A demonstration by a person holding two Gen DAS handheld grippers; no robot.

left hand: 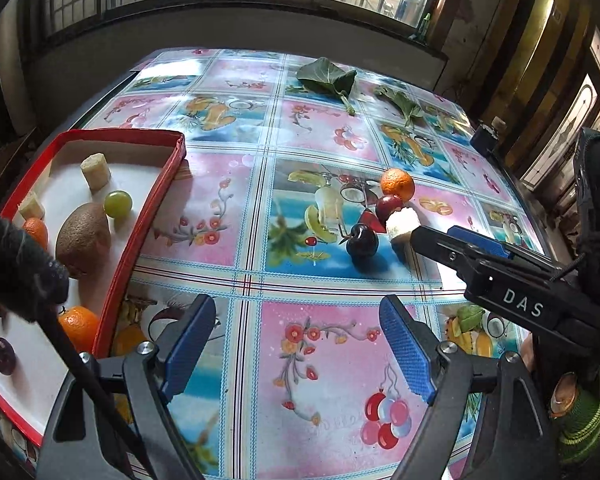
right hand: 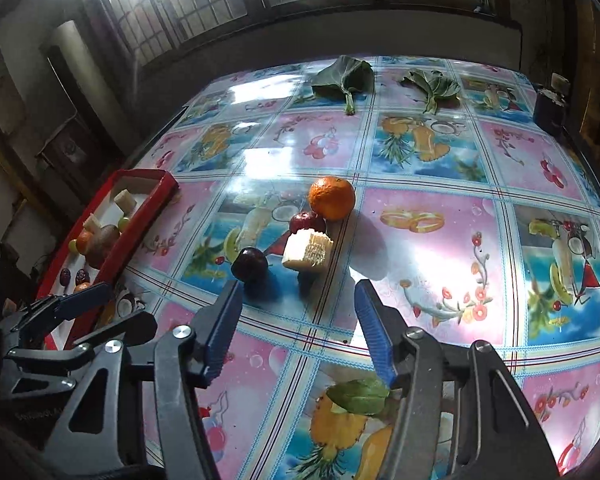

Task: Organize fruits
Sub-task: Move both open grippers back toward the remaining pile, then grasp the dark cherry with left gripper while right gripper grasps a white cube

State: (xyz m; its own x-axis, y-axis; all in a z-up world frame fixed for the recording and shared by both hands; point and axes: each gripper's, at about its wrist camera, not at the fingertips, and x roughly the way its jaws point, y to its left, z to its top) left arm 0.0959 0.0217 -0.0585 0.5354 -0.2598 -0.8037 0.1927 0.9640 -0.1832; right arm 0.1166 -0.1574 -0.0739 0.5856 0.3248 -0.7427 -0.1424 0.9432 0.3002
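Observation:
A red-rimmed white tray at the left holds a kiwi, a green grape, pale banana chunks, oranges and a dark plum. It also shows in the right wrist view. On the table lie an orange, a red plum, a dark plum and a pale chunk. My left gripper is open and empty over the cloth beside the tray. My right gripper is open and empty just short of the chunk; it shows in the left wrist view.
The table carries a glossy fruit-print cloth. Two green leaves lie at the far edge. A small dark box stands at the far right corner. A leaf lies under my right gripper. Windows and a wall stand behind.

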